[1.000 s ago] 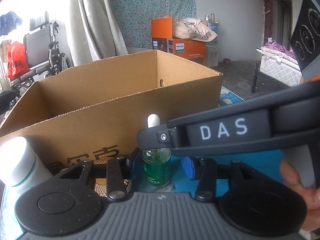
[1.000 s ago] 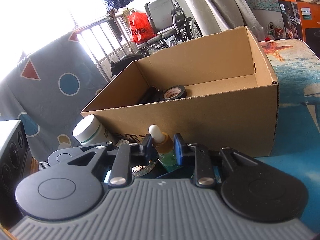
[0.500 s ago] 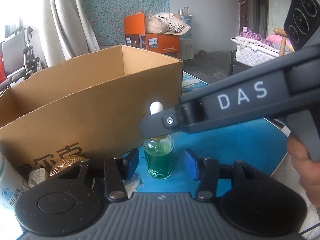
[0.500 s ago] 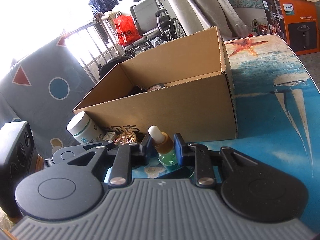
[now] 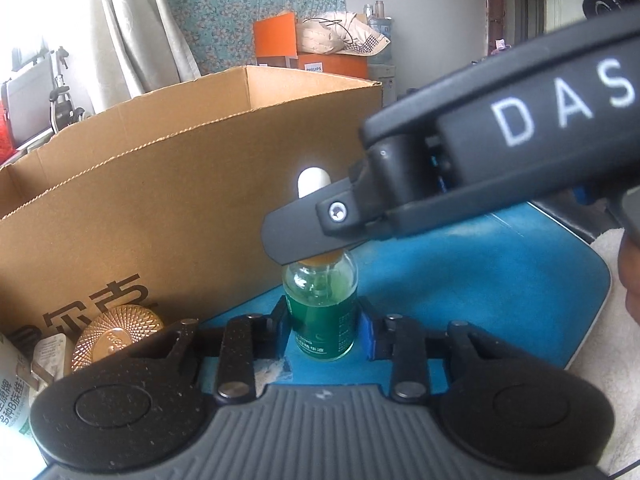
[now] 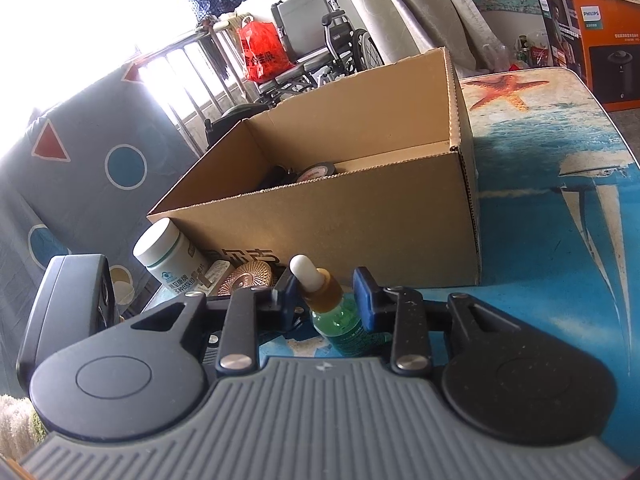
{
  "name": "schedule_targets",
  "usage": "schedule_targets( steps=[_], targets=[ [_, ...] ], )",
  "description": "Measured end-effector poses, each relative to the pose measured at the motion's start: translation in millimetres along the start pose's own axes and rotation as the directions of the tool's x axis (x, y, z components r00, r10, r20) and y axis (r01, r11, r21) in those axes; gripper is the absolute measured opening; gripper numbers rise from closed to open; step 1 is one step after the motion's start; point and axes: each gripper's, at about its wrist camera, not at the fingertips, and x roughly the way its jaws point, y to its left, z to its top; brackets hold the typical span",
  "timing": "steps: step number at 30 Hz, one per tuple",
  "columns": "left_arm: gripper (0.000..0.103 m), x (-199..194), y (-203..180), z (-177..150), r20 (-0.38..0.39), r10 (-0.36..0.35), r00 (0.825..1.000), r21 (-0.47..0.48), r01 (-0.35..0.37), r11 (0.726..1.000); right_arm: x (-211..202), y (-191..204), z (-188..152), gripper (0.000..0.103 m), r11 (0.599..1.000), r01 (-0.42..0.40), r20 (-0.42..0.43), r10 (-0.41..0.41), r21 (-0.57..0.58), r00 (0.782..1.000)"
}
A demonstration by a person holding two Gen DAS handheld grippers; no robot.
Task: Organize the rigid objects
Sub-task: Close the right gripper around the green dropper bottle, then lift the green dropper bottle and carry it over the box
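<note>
From the left wrist view, the right gripper's finger [image 5: 304, 236] crosses in front of the dropper bottle [image 5: 320, 312] and covers its amber neck; only the white bulb tip and the green body show. The cardboard box [image 5: 160, 200] hides its own contents from this side, and its printed characters are cut off at the left. The white jar [image 5: 12, 392] is sliced by the left edge. From the right wrist view, the bottle's base disappears behind the gripper body. Inside the box, 1 tape roll [image 6: 320, 170] peeks over the near wall; the dark items beside it are too obscured to name.
</note>
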Motion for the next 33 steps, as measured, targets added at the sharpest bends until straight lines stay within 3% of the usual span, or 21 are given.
schedule_targets(
  steps=[4, 12, 18, 22, 26, 30, 33],
  targets=[
    [0.033, -3, -1, 2, 0.005, -0.005, 1.000, -0.009, 0.005, 1.000, -4, 3, 0, 0.022, 1.000, 0.010, 0.015, -0.009, -0.008, 1.000],
    [0.033, -40, -3, 23, 0.058, 0.024, 0.998, -0.007, -0.024, 1.000, -36, 28, 8, 0.022, 0.998, -0.007, 0.074, 0.012, -0.066, 0.997],
    [0.033, -84, 10, 60, 0.114, 0.075, 0.991, -0.026, -0.072, 0.997, -67, 63, 46, 0.022, 0.984, -0.059, 0.132, 0.081, -0.166, 0.988],
    [0.033, -95, 36, 96, 0.119, 0.082, 0.990, -0.076, -0.073, 0.994, -72, 81, 92, 0.021, 0.968, -0.100, 0.138, 0.134, -0.231, 0.981],
    [0.033, -81, 68, 128, 0.080, 0.065, 0.995, -0.165, -0.052, 0.985, -47, 82, 148, 0.020, 0.961, -0.092, 0.105, 0.123, -0.260, 0.987],
    [0.033, -54, 99, 143, 0.031, 0.051, 0.998, -0.279, -0.040, 0.960, 9, 59, 199, 0.019, 0.978, -0.111, -0.001, 0.113, -0.177, 0.994],
    [0.033, -32, 118, 144, -0.015, 0.048, 0.999, -0.329, -0.051, 0.943, 42, 40, 217, 0.019, 0.986, -0.120, -0.057, 0.114, -0.116, 0.992]
  ],
)
